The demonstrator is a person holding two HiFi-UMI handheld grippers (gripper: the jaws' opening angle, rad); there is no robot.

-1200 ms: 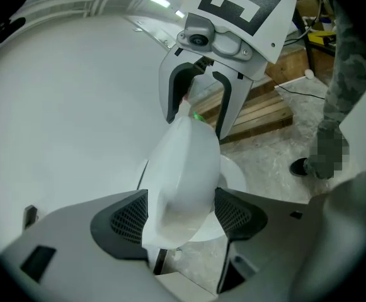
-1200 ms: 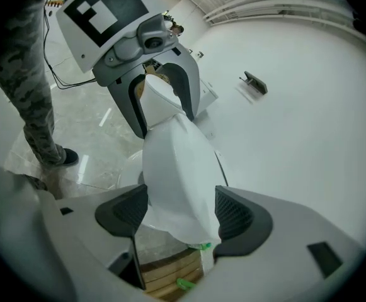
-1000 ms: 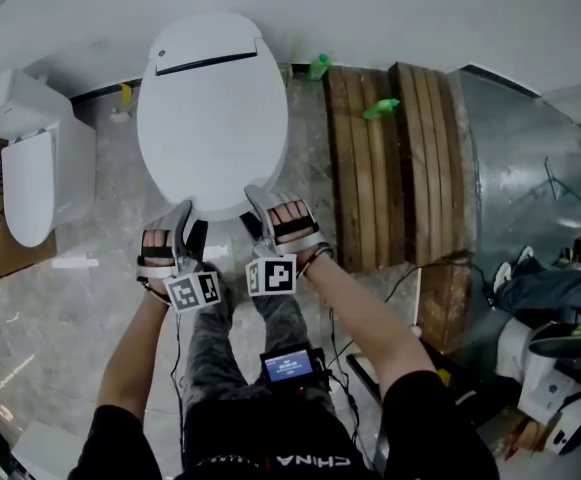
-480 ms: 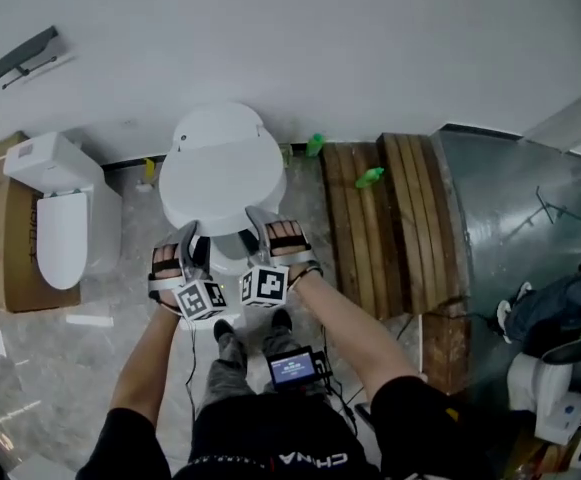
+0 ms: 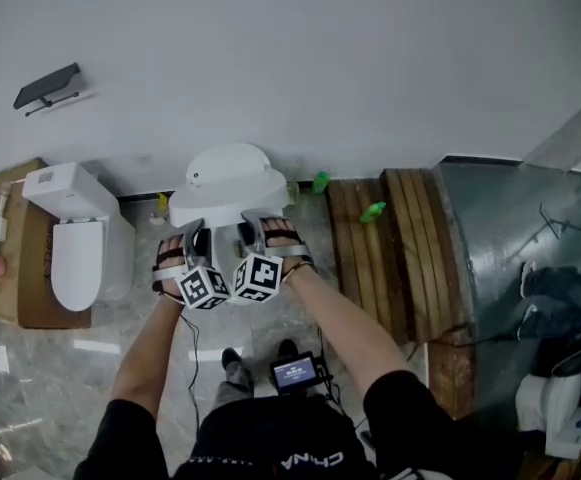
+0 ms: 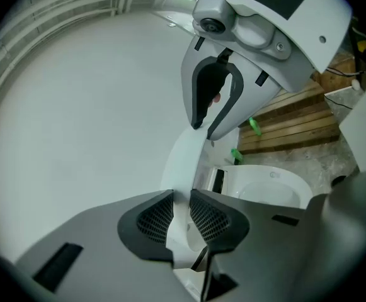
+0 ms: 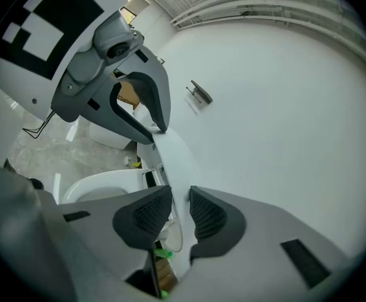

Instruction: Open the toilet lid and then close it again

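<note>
- In the head view, the toilet lid (image 5: 228,173) stands against the white wall (image 5: 300,58), tilted up off the bowl with its front rim toward us.
- There, the left gripper (image 5: 194,232) and the right gripper (image 5: 254,224) sit side by side at that front rim, marker cubes facing us.
- A second toilet (image 5: 75,248) stands to the left beside a cardboard box (image 5: 10,268), and wooden planks (image 5: 385,253) lie on the floor to the right.
- In the left gripper view, the left gripper's (image 6: 181,214) jaws have just been closing. We see them now nearly together, mesh pads pressed on the thin white edge of the lid, which runs up and away between them.
- The open toilet seat (image 6: 268,190) shows below and to the right of the lid, and the right gripper hangs above it, on the same rim.
- In the right gripper view, the right gripper's (image 7: 179,214) jaws have likewise just been closing and stand narrow, clamped on the lid's rim, which curves up between the pads. The seat lies to the left, the wall to the right.
</note>
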